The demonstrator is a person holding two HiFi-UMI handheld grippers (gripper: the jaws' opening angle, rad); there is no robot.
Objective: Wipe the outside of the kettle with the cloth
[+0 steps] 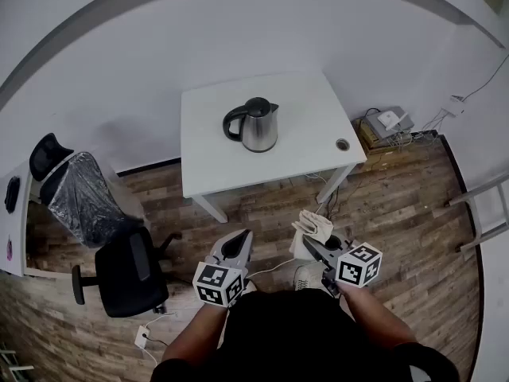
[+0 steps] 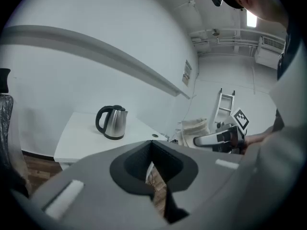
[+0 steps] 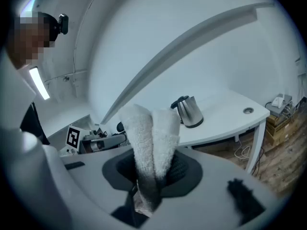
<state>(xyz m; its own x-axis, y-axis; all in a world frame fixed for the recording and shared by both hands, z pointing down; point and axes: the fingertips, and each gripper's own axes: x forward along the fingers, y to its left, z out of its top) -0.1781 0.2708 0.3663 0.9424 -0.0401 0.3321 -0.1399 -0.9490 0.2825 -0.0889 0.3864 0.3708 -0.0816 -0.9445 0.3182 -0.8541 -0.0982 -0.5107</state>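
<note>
Two grippers hang short of the table's [image 1: 306, 153] near edge, kettle [image 1: 253, 124] far off: left gripper [image 1: 241, 239] closed on nothing, right gripper [image 1: 312, 243] pinching the cloth [image 1: 315, 224].

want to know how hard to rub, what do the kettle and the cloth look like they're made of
The kettle looks like stainless steel with a semi-gloss finish: the body is silvery with soft reflections. Its black parts are probably plastic. The cloth is white and seems to be terry fabric, judging by its fuzzy, nubby surface and soft folds.
</note>
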